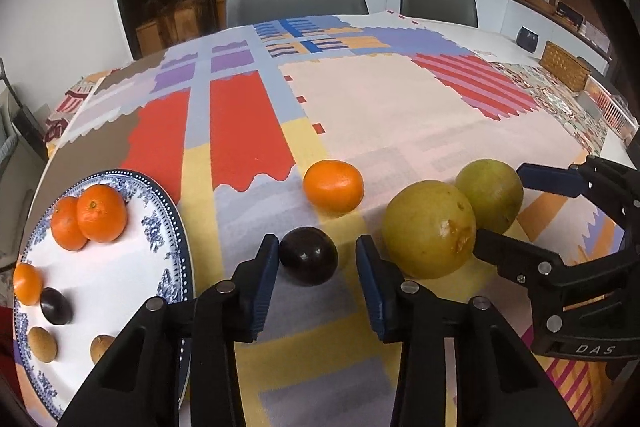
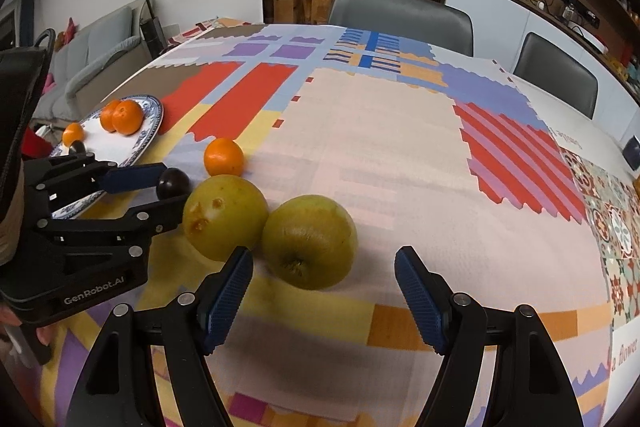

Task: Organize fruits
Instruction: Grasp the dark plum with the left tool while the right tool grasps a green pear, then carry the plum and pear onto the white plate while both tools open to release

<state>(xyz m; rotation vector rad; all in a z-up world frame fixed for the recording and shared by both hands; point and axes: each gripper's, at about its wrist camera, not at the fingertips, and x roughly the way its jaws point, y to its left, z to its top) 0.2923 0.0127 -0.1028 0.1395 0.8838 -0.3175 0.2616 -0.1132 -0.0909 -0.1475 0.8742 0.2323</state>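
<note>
Dark plum (image 1: 308, 255) sits on the desk (image 1: 380, 115) at lower centre of the left wrist view, between the left gripper (image 1: 317, 281) pads. Left pad looks touching or nearly so; a clear gap shows on the right side, so the jaws are apart, not clamped yet.

Risks:
- Plum is round and smooth. If one pad lands first it will likely roll or squirt forward toward the orange (image 1: 333, 187) behind it.
- The scarred yellow-green fruit (image 1: 429, 228) lies just right of the right pad; a sideways nudge could knock it into its twin (image 1: 490, 195), which it already touches.
- Right gripper (image 2: 324, 301) is wide apart, holding nothing, with the nearer yellow-green fruit ahead of its pads at lower centre of its view. Its left finger sits close to both fruits, so closing could shove one.
- The two grippers are working close together; a clash looks possible.
- Plate (image 1: 132, 187) at lower left already carries several fruits; a dropped plum could roll among them.
</note>
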